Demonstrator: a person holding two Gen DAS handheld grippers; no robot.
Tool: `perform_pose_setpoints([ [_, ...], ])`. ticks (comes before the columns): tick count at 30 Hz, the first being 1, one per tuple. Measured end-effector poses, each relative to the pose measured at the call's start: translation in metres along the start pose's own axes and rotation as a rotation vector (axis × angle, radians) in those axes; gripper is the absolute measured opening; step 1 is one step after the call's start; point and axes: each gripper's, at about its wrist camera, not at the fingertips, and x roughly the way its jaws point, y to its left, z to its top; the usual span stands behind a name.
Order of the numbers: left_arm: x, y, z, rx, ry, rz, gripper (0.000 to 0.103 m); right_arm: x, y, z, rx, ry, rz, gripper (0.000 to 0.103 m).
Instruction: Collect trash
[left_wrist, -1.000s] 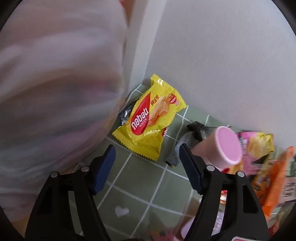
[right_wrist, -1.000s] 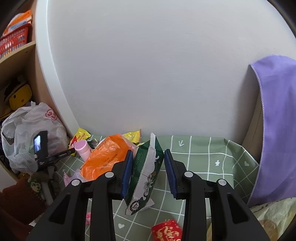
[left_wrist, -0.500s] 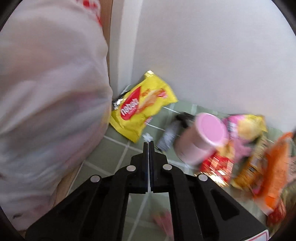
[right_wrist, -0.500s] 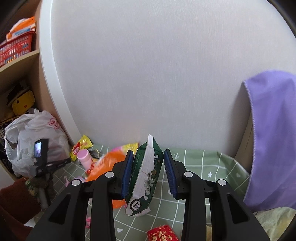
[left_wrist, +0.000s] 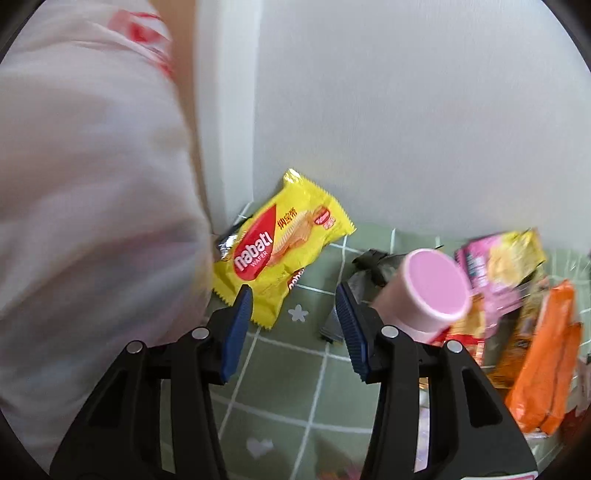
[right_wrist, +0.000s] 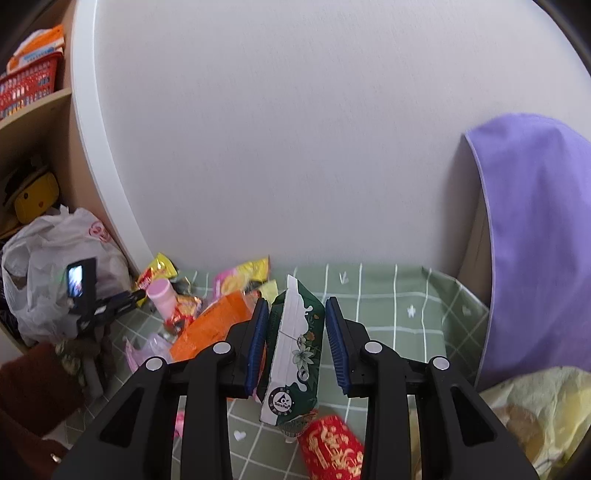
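Observation:
My left gripper (left_wrist: 293, 295) hangs over the green checked cloth (left_wrist: 295, 387), its jaws opening with nothing between them. A yellow Nabati wafer packet (left_wrist: 280, 251) lies just beyond its left finger. A pink-lidded cup (left_wrist: 424, 295) and a black wrapper (left_wrist: 369, 266) sit beside its right finger. A white plastic bag (left_wrist: 92, 203) fills the left. My right gripper (right_wrist: 297, 306) is shut on a green and white drink carton (right_wrist: 295, 350), upright above the cloth, with the jaws still closing a little. The left gripper (right_wrist: 92, 306) shows at the far left there.
Orange (left_wrist: 546, 369) and pink-yellow (left_wrist: 506, 258) snack packets are piled right of the cup. A red packet (right_wrist: 332, 446) lies under the carton. A purple cloth (right_wrist: 535, 240) hangs at the right over a yellow bag (right_wrist: 535, 406). Shelves with a red basket (right_wrist: 26, 85) stand left of the wall.
The left jaws snapped shut on nothing half a second ago and have since spread apart again. The right gripper has kept the carton and barely moved.

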Motion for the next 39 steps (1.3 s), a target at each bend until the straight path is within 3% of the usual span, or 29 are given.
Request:
perform_pose_setpoints([
  [5,0.033,-0.018,0.013,0.144,0.062,0.014,0.041,-0.001,-0.012,-0.006,0.047,0.005,0.002,0.031],
  [9,0.053,-0.022,0.026,0.172,0.092,0.026,0.035,0.001,-0.014,-0.006,0.059,0.001,0.002,0.031],
  [12,0.061,-0.02,0.035,0.166,0.107,0.035,0.013,0.006,-0.016,-0.009,0.06,0.017,-0.011,0.03],
  [18,0.024,-0.015,0.039,0.096,0.092,-0.095,0.006,0.007,-0.02,-0.012,0.077,0.024,-0.016,0.024],
  [22,-0.026,-0.025,0.031,0.094,0.051,-0.19,0.005,0.007,-0.022,-0.012,0.076,0.026,-0.019,0.024],
  [26,-0.066,-0.042,0.007,0.074,0.096,-0.354,0.005,0.01,-0.022,-0.022,0.092,0.05,-0.009,0.024],
  [30,-0.092,-0.08,-0.024,0.172,0.141,-0.469,0.006,0.01,-0.02,-0.038,0.119,0.089,-0.007,0.024],
  [32,-0.096,-0.096,-0.041,0.208,0.16,-0.499,0.006,0.011,-0.022,-0.05,0.134,0.121,0.0,0.027],
  [35,-0.087,-0.112,-0.05,0.223,0.195,-0.497,0.006,0.019,-0.027,-0.069,0.156,0.204,-0.029,0.046],
  [39,-0.088,-0.109,-0.049,0.209,0.206,-0.521,0.024,0.015,-0.024,-0.089,0.147,0.255,0.012,0.047],
])
